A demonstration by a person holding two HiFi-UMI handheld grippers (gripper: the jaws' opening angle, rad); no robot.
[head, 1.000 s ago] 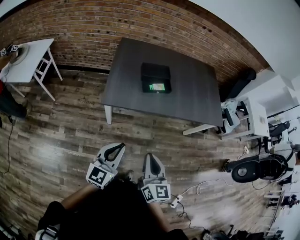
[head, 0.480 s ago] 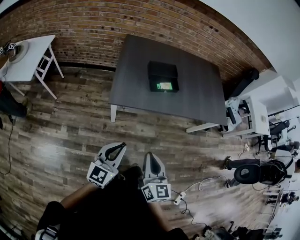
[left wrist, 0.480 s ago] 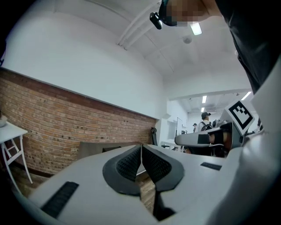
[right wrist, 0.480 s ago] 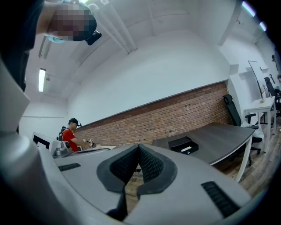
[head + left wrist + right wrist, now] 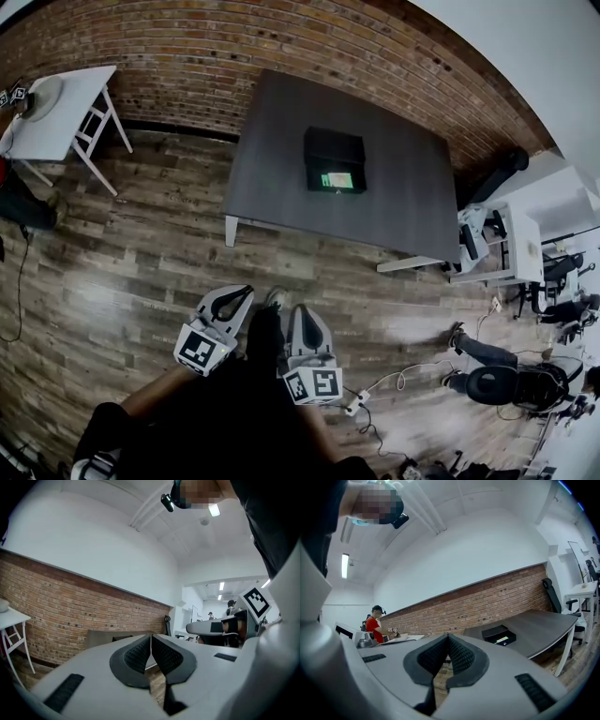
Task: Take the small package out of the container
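Note:
A black container sits on the dark grey table, with a small green-and-white package showing in its near part. The right gripper view also has the container and the package on the table. Both grippers hang over the wooden floor, well short of the table. My left gripper is shut with nothing in it, its pads meeting. My right gripper is shut too, empty.
A white side table stands at the left by the brick wall. White desks, a black chair and cables lie at the right. A person in red stands far off in the right gripper view.
The table and container have drifted right and a little nearer in the head view as the person walks toward them. Both grippers stay shut and keep their places in the view.

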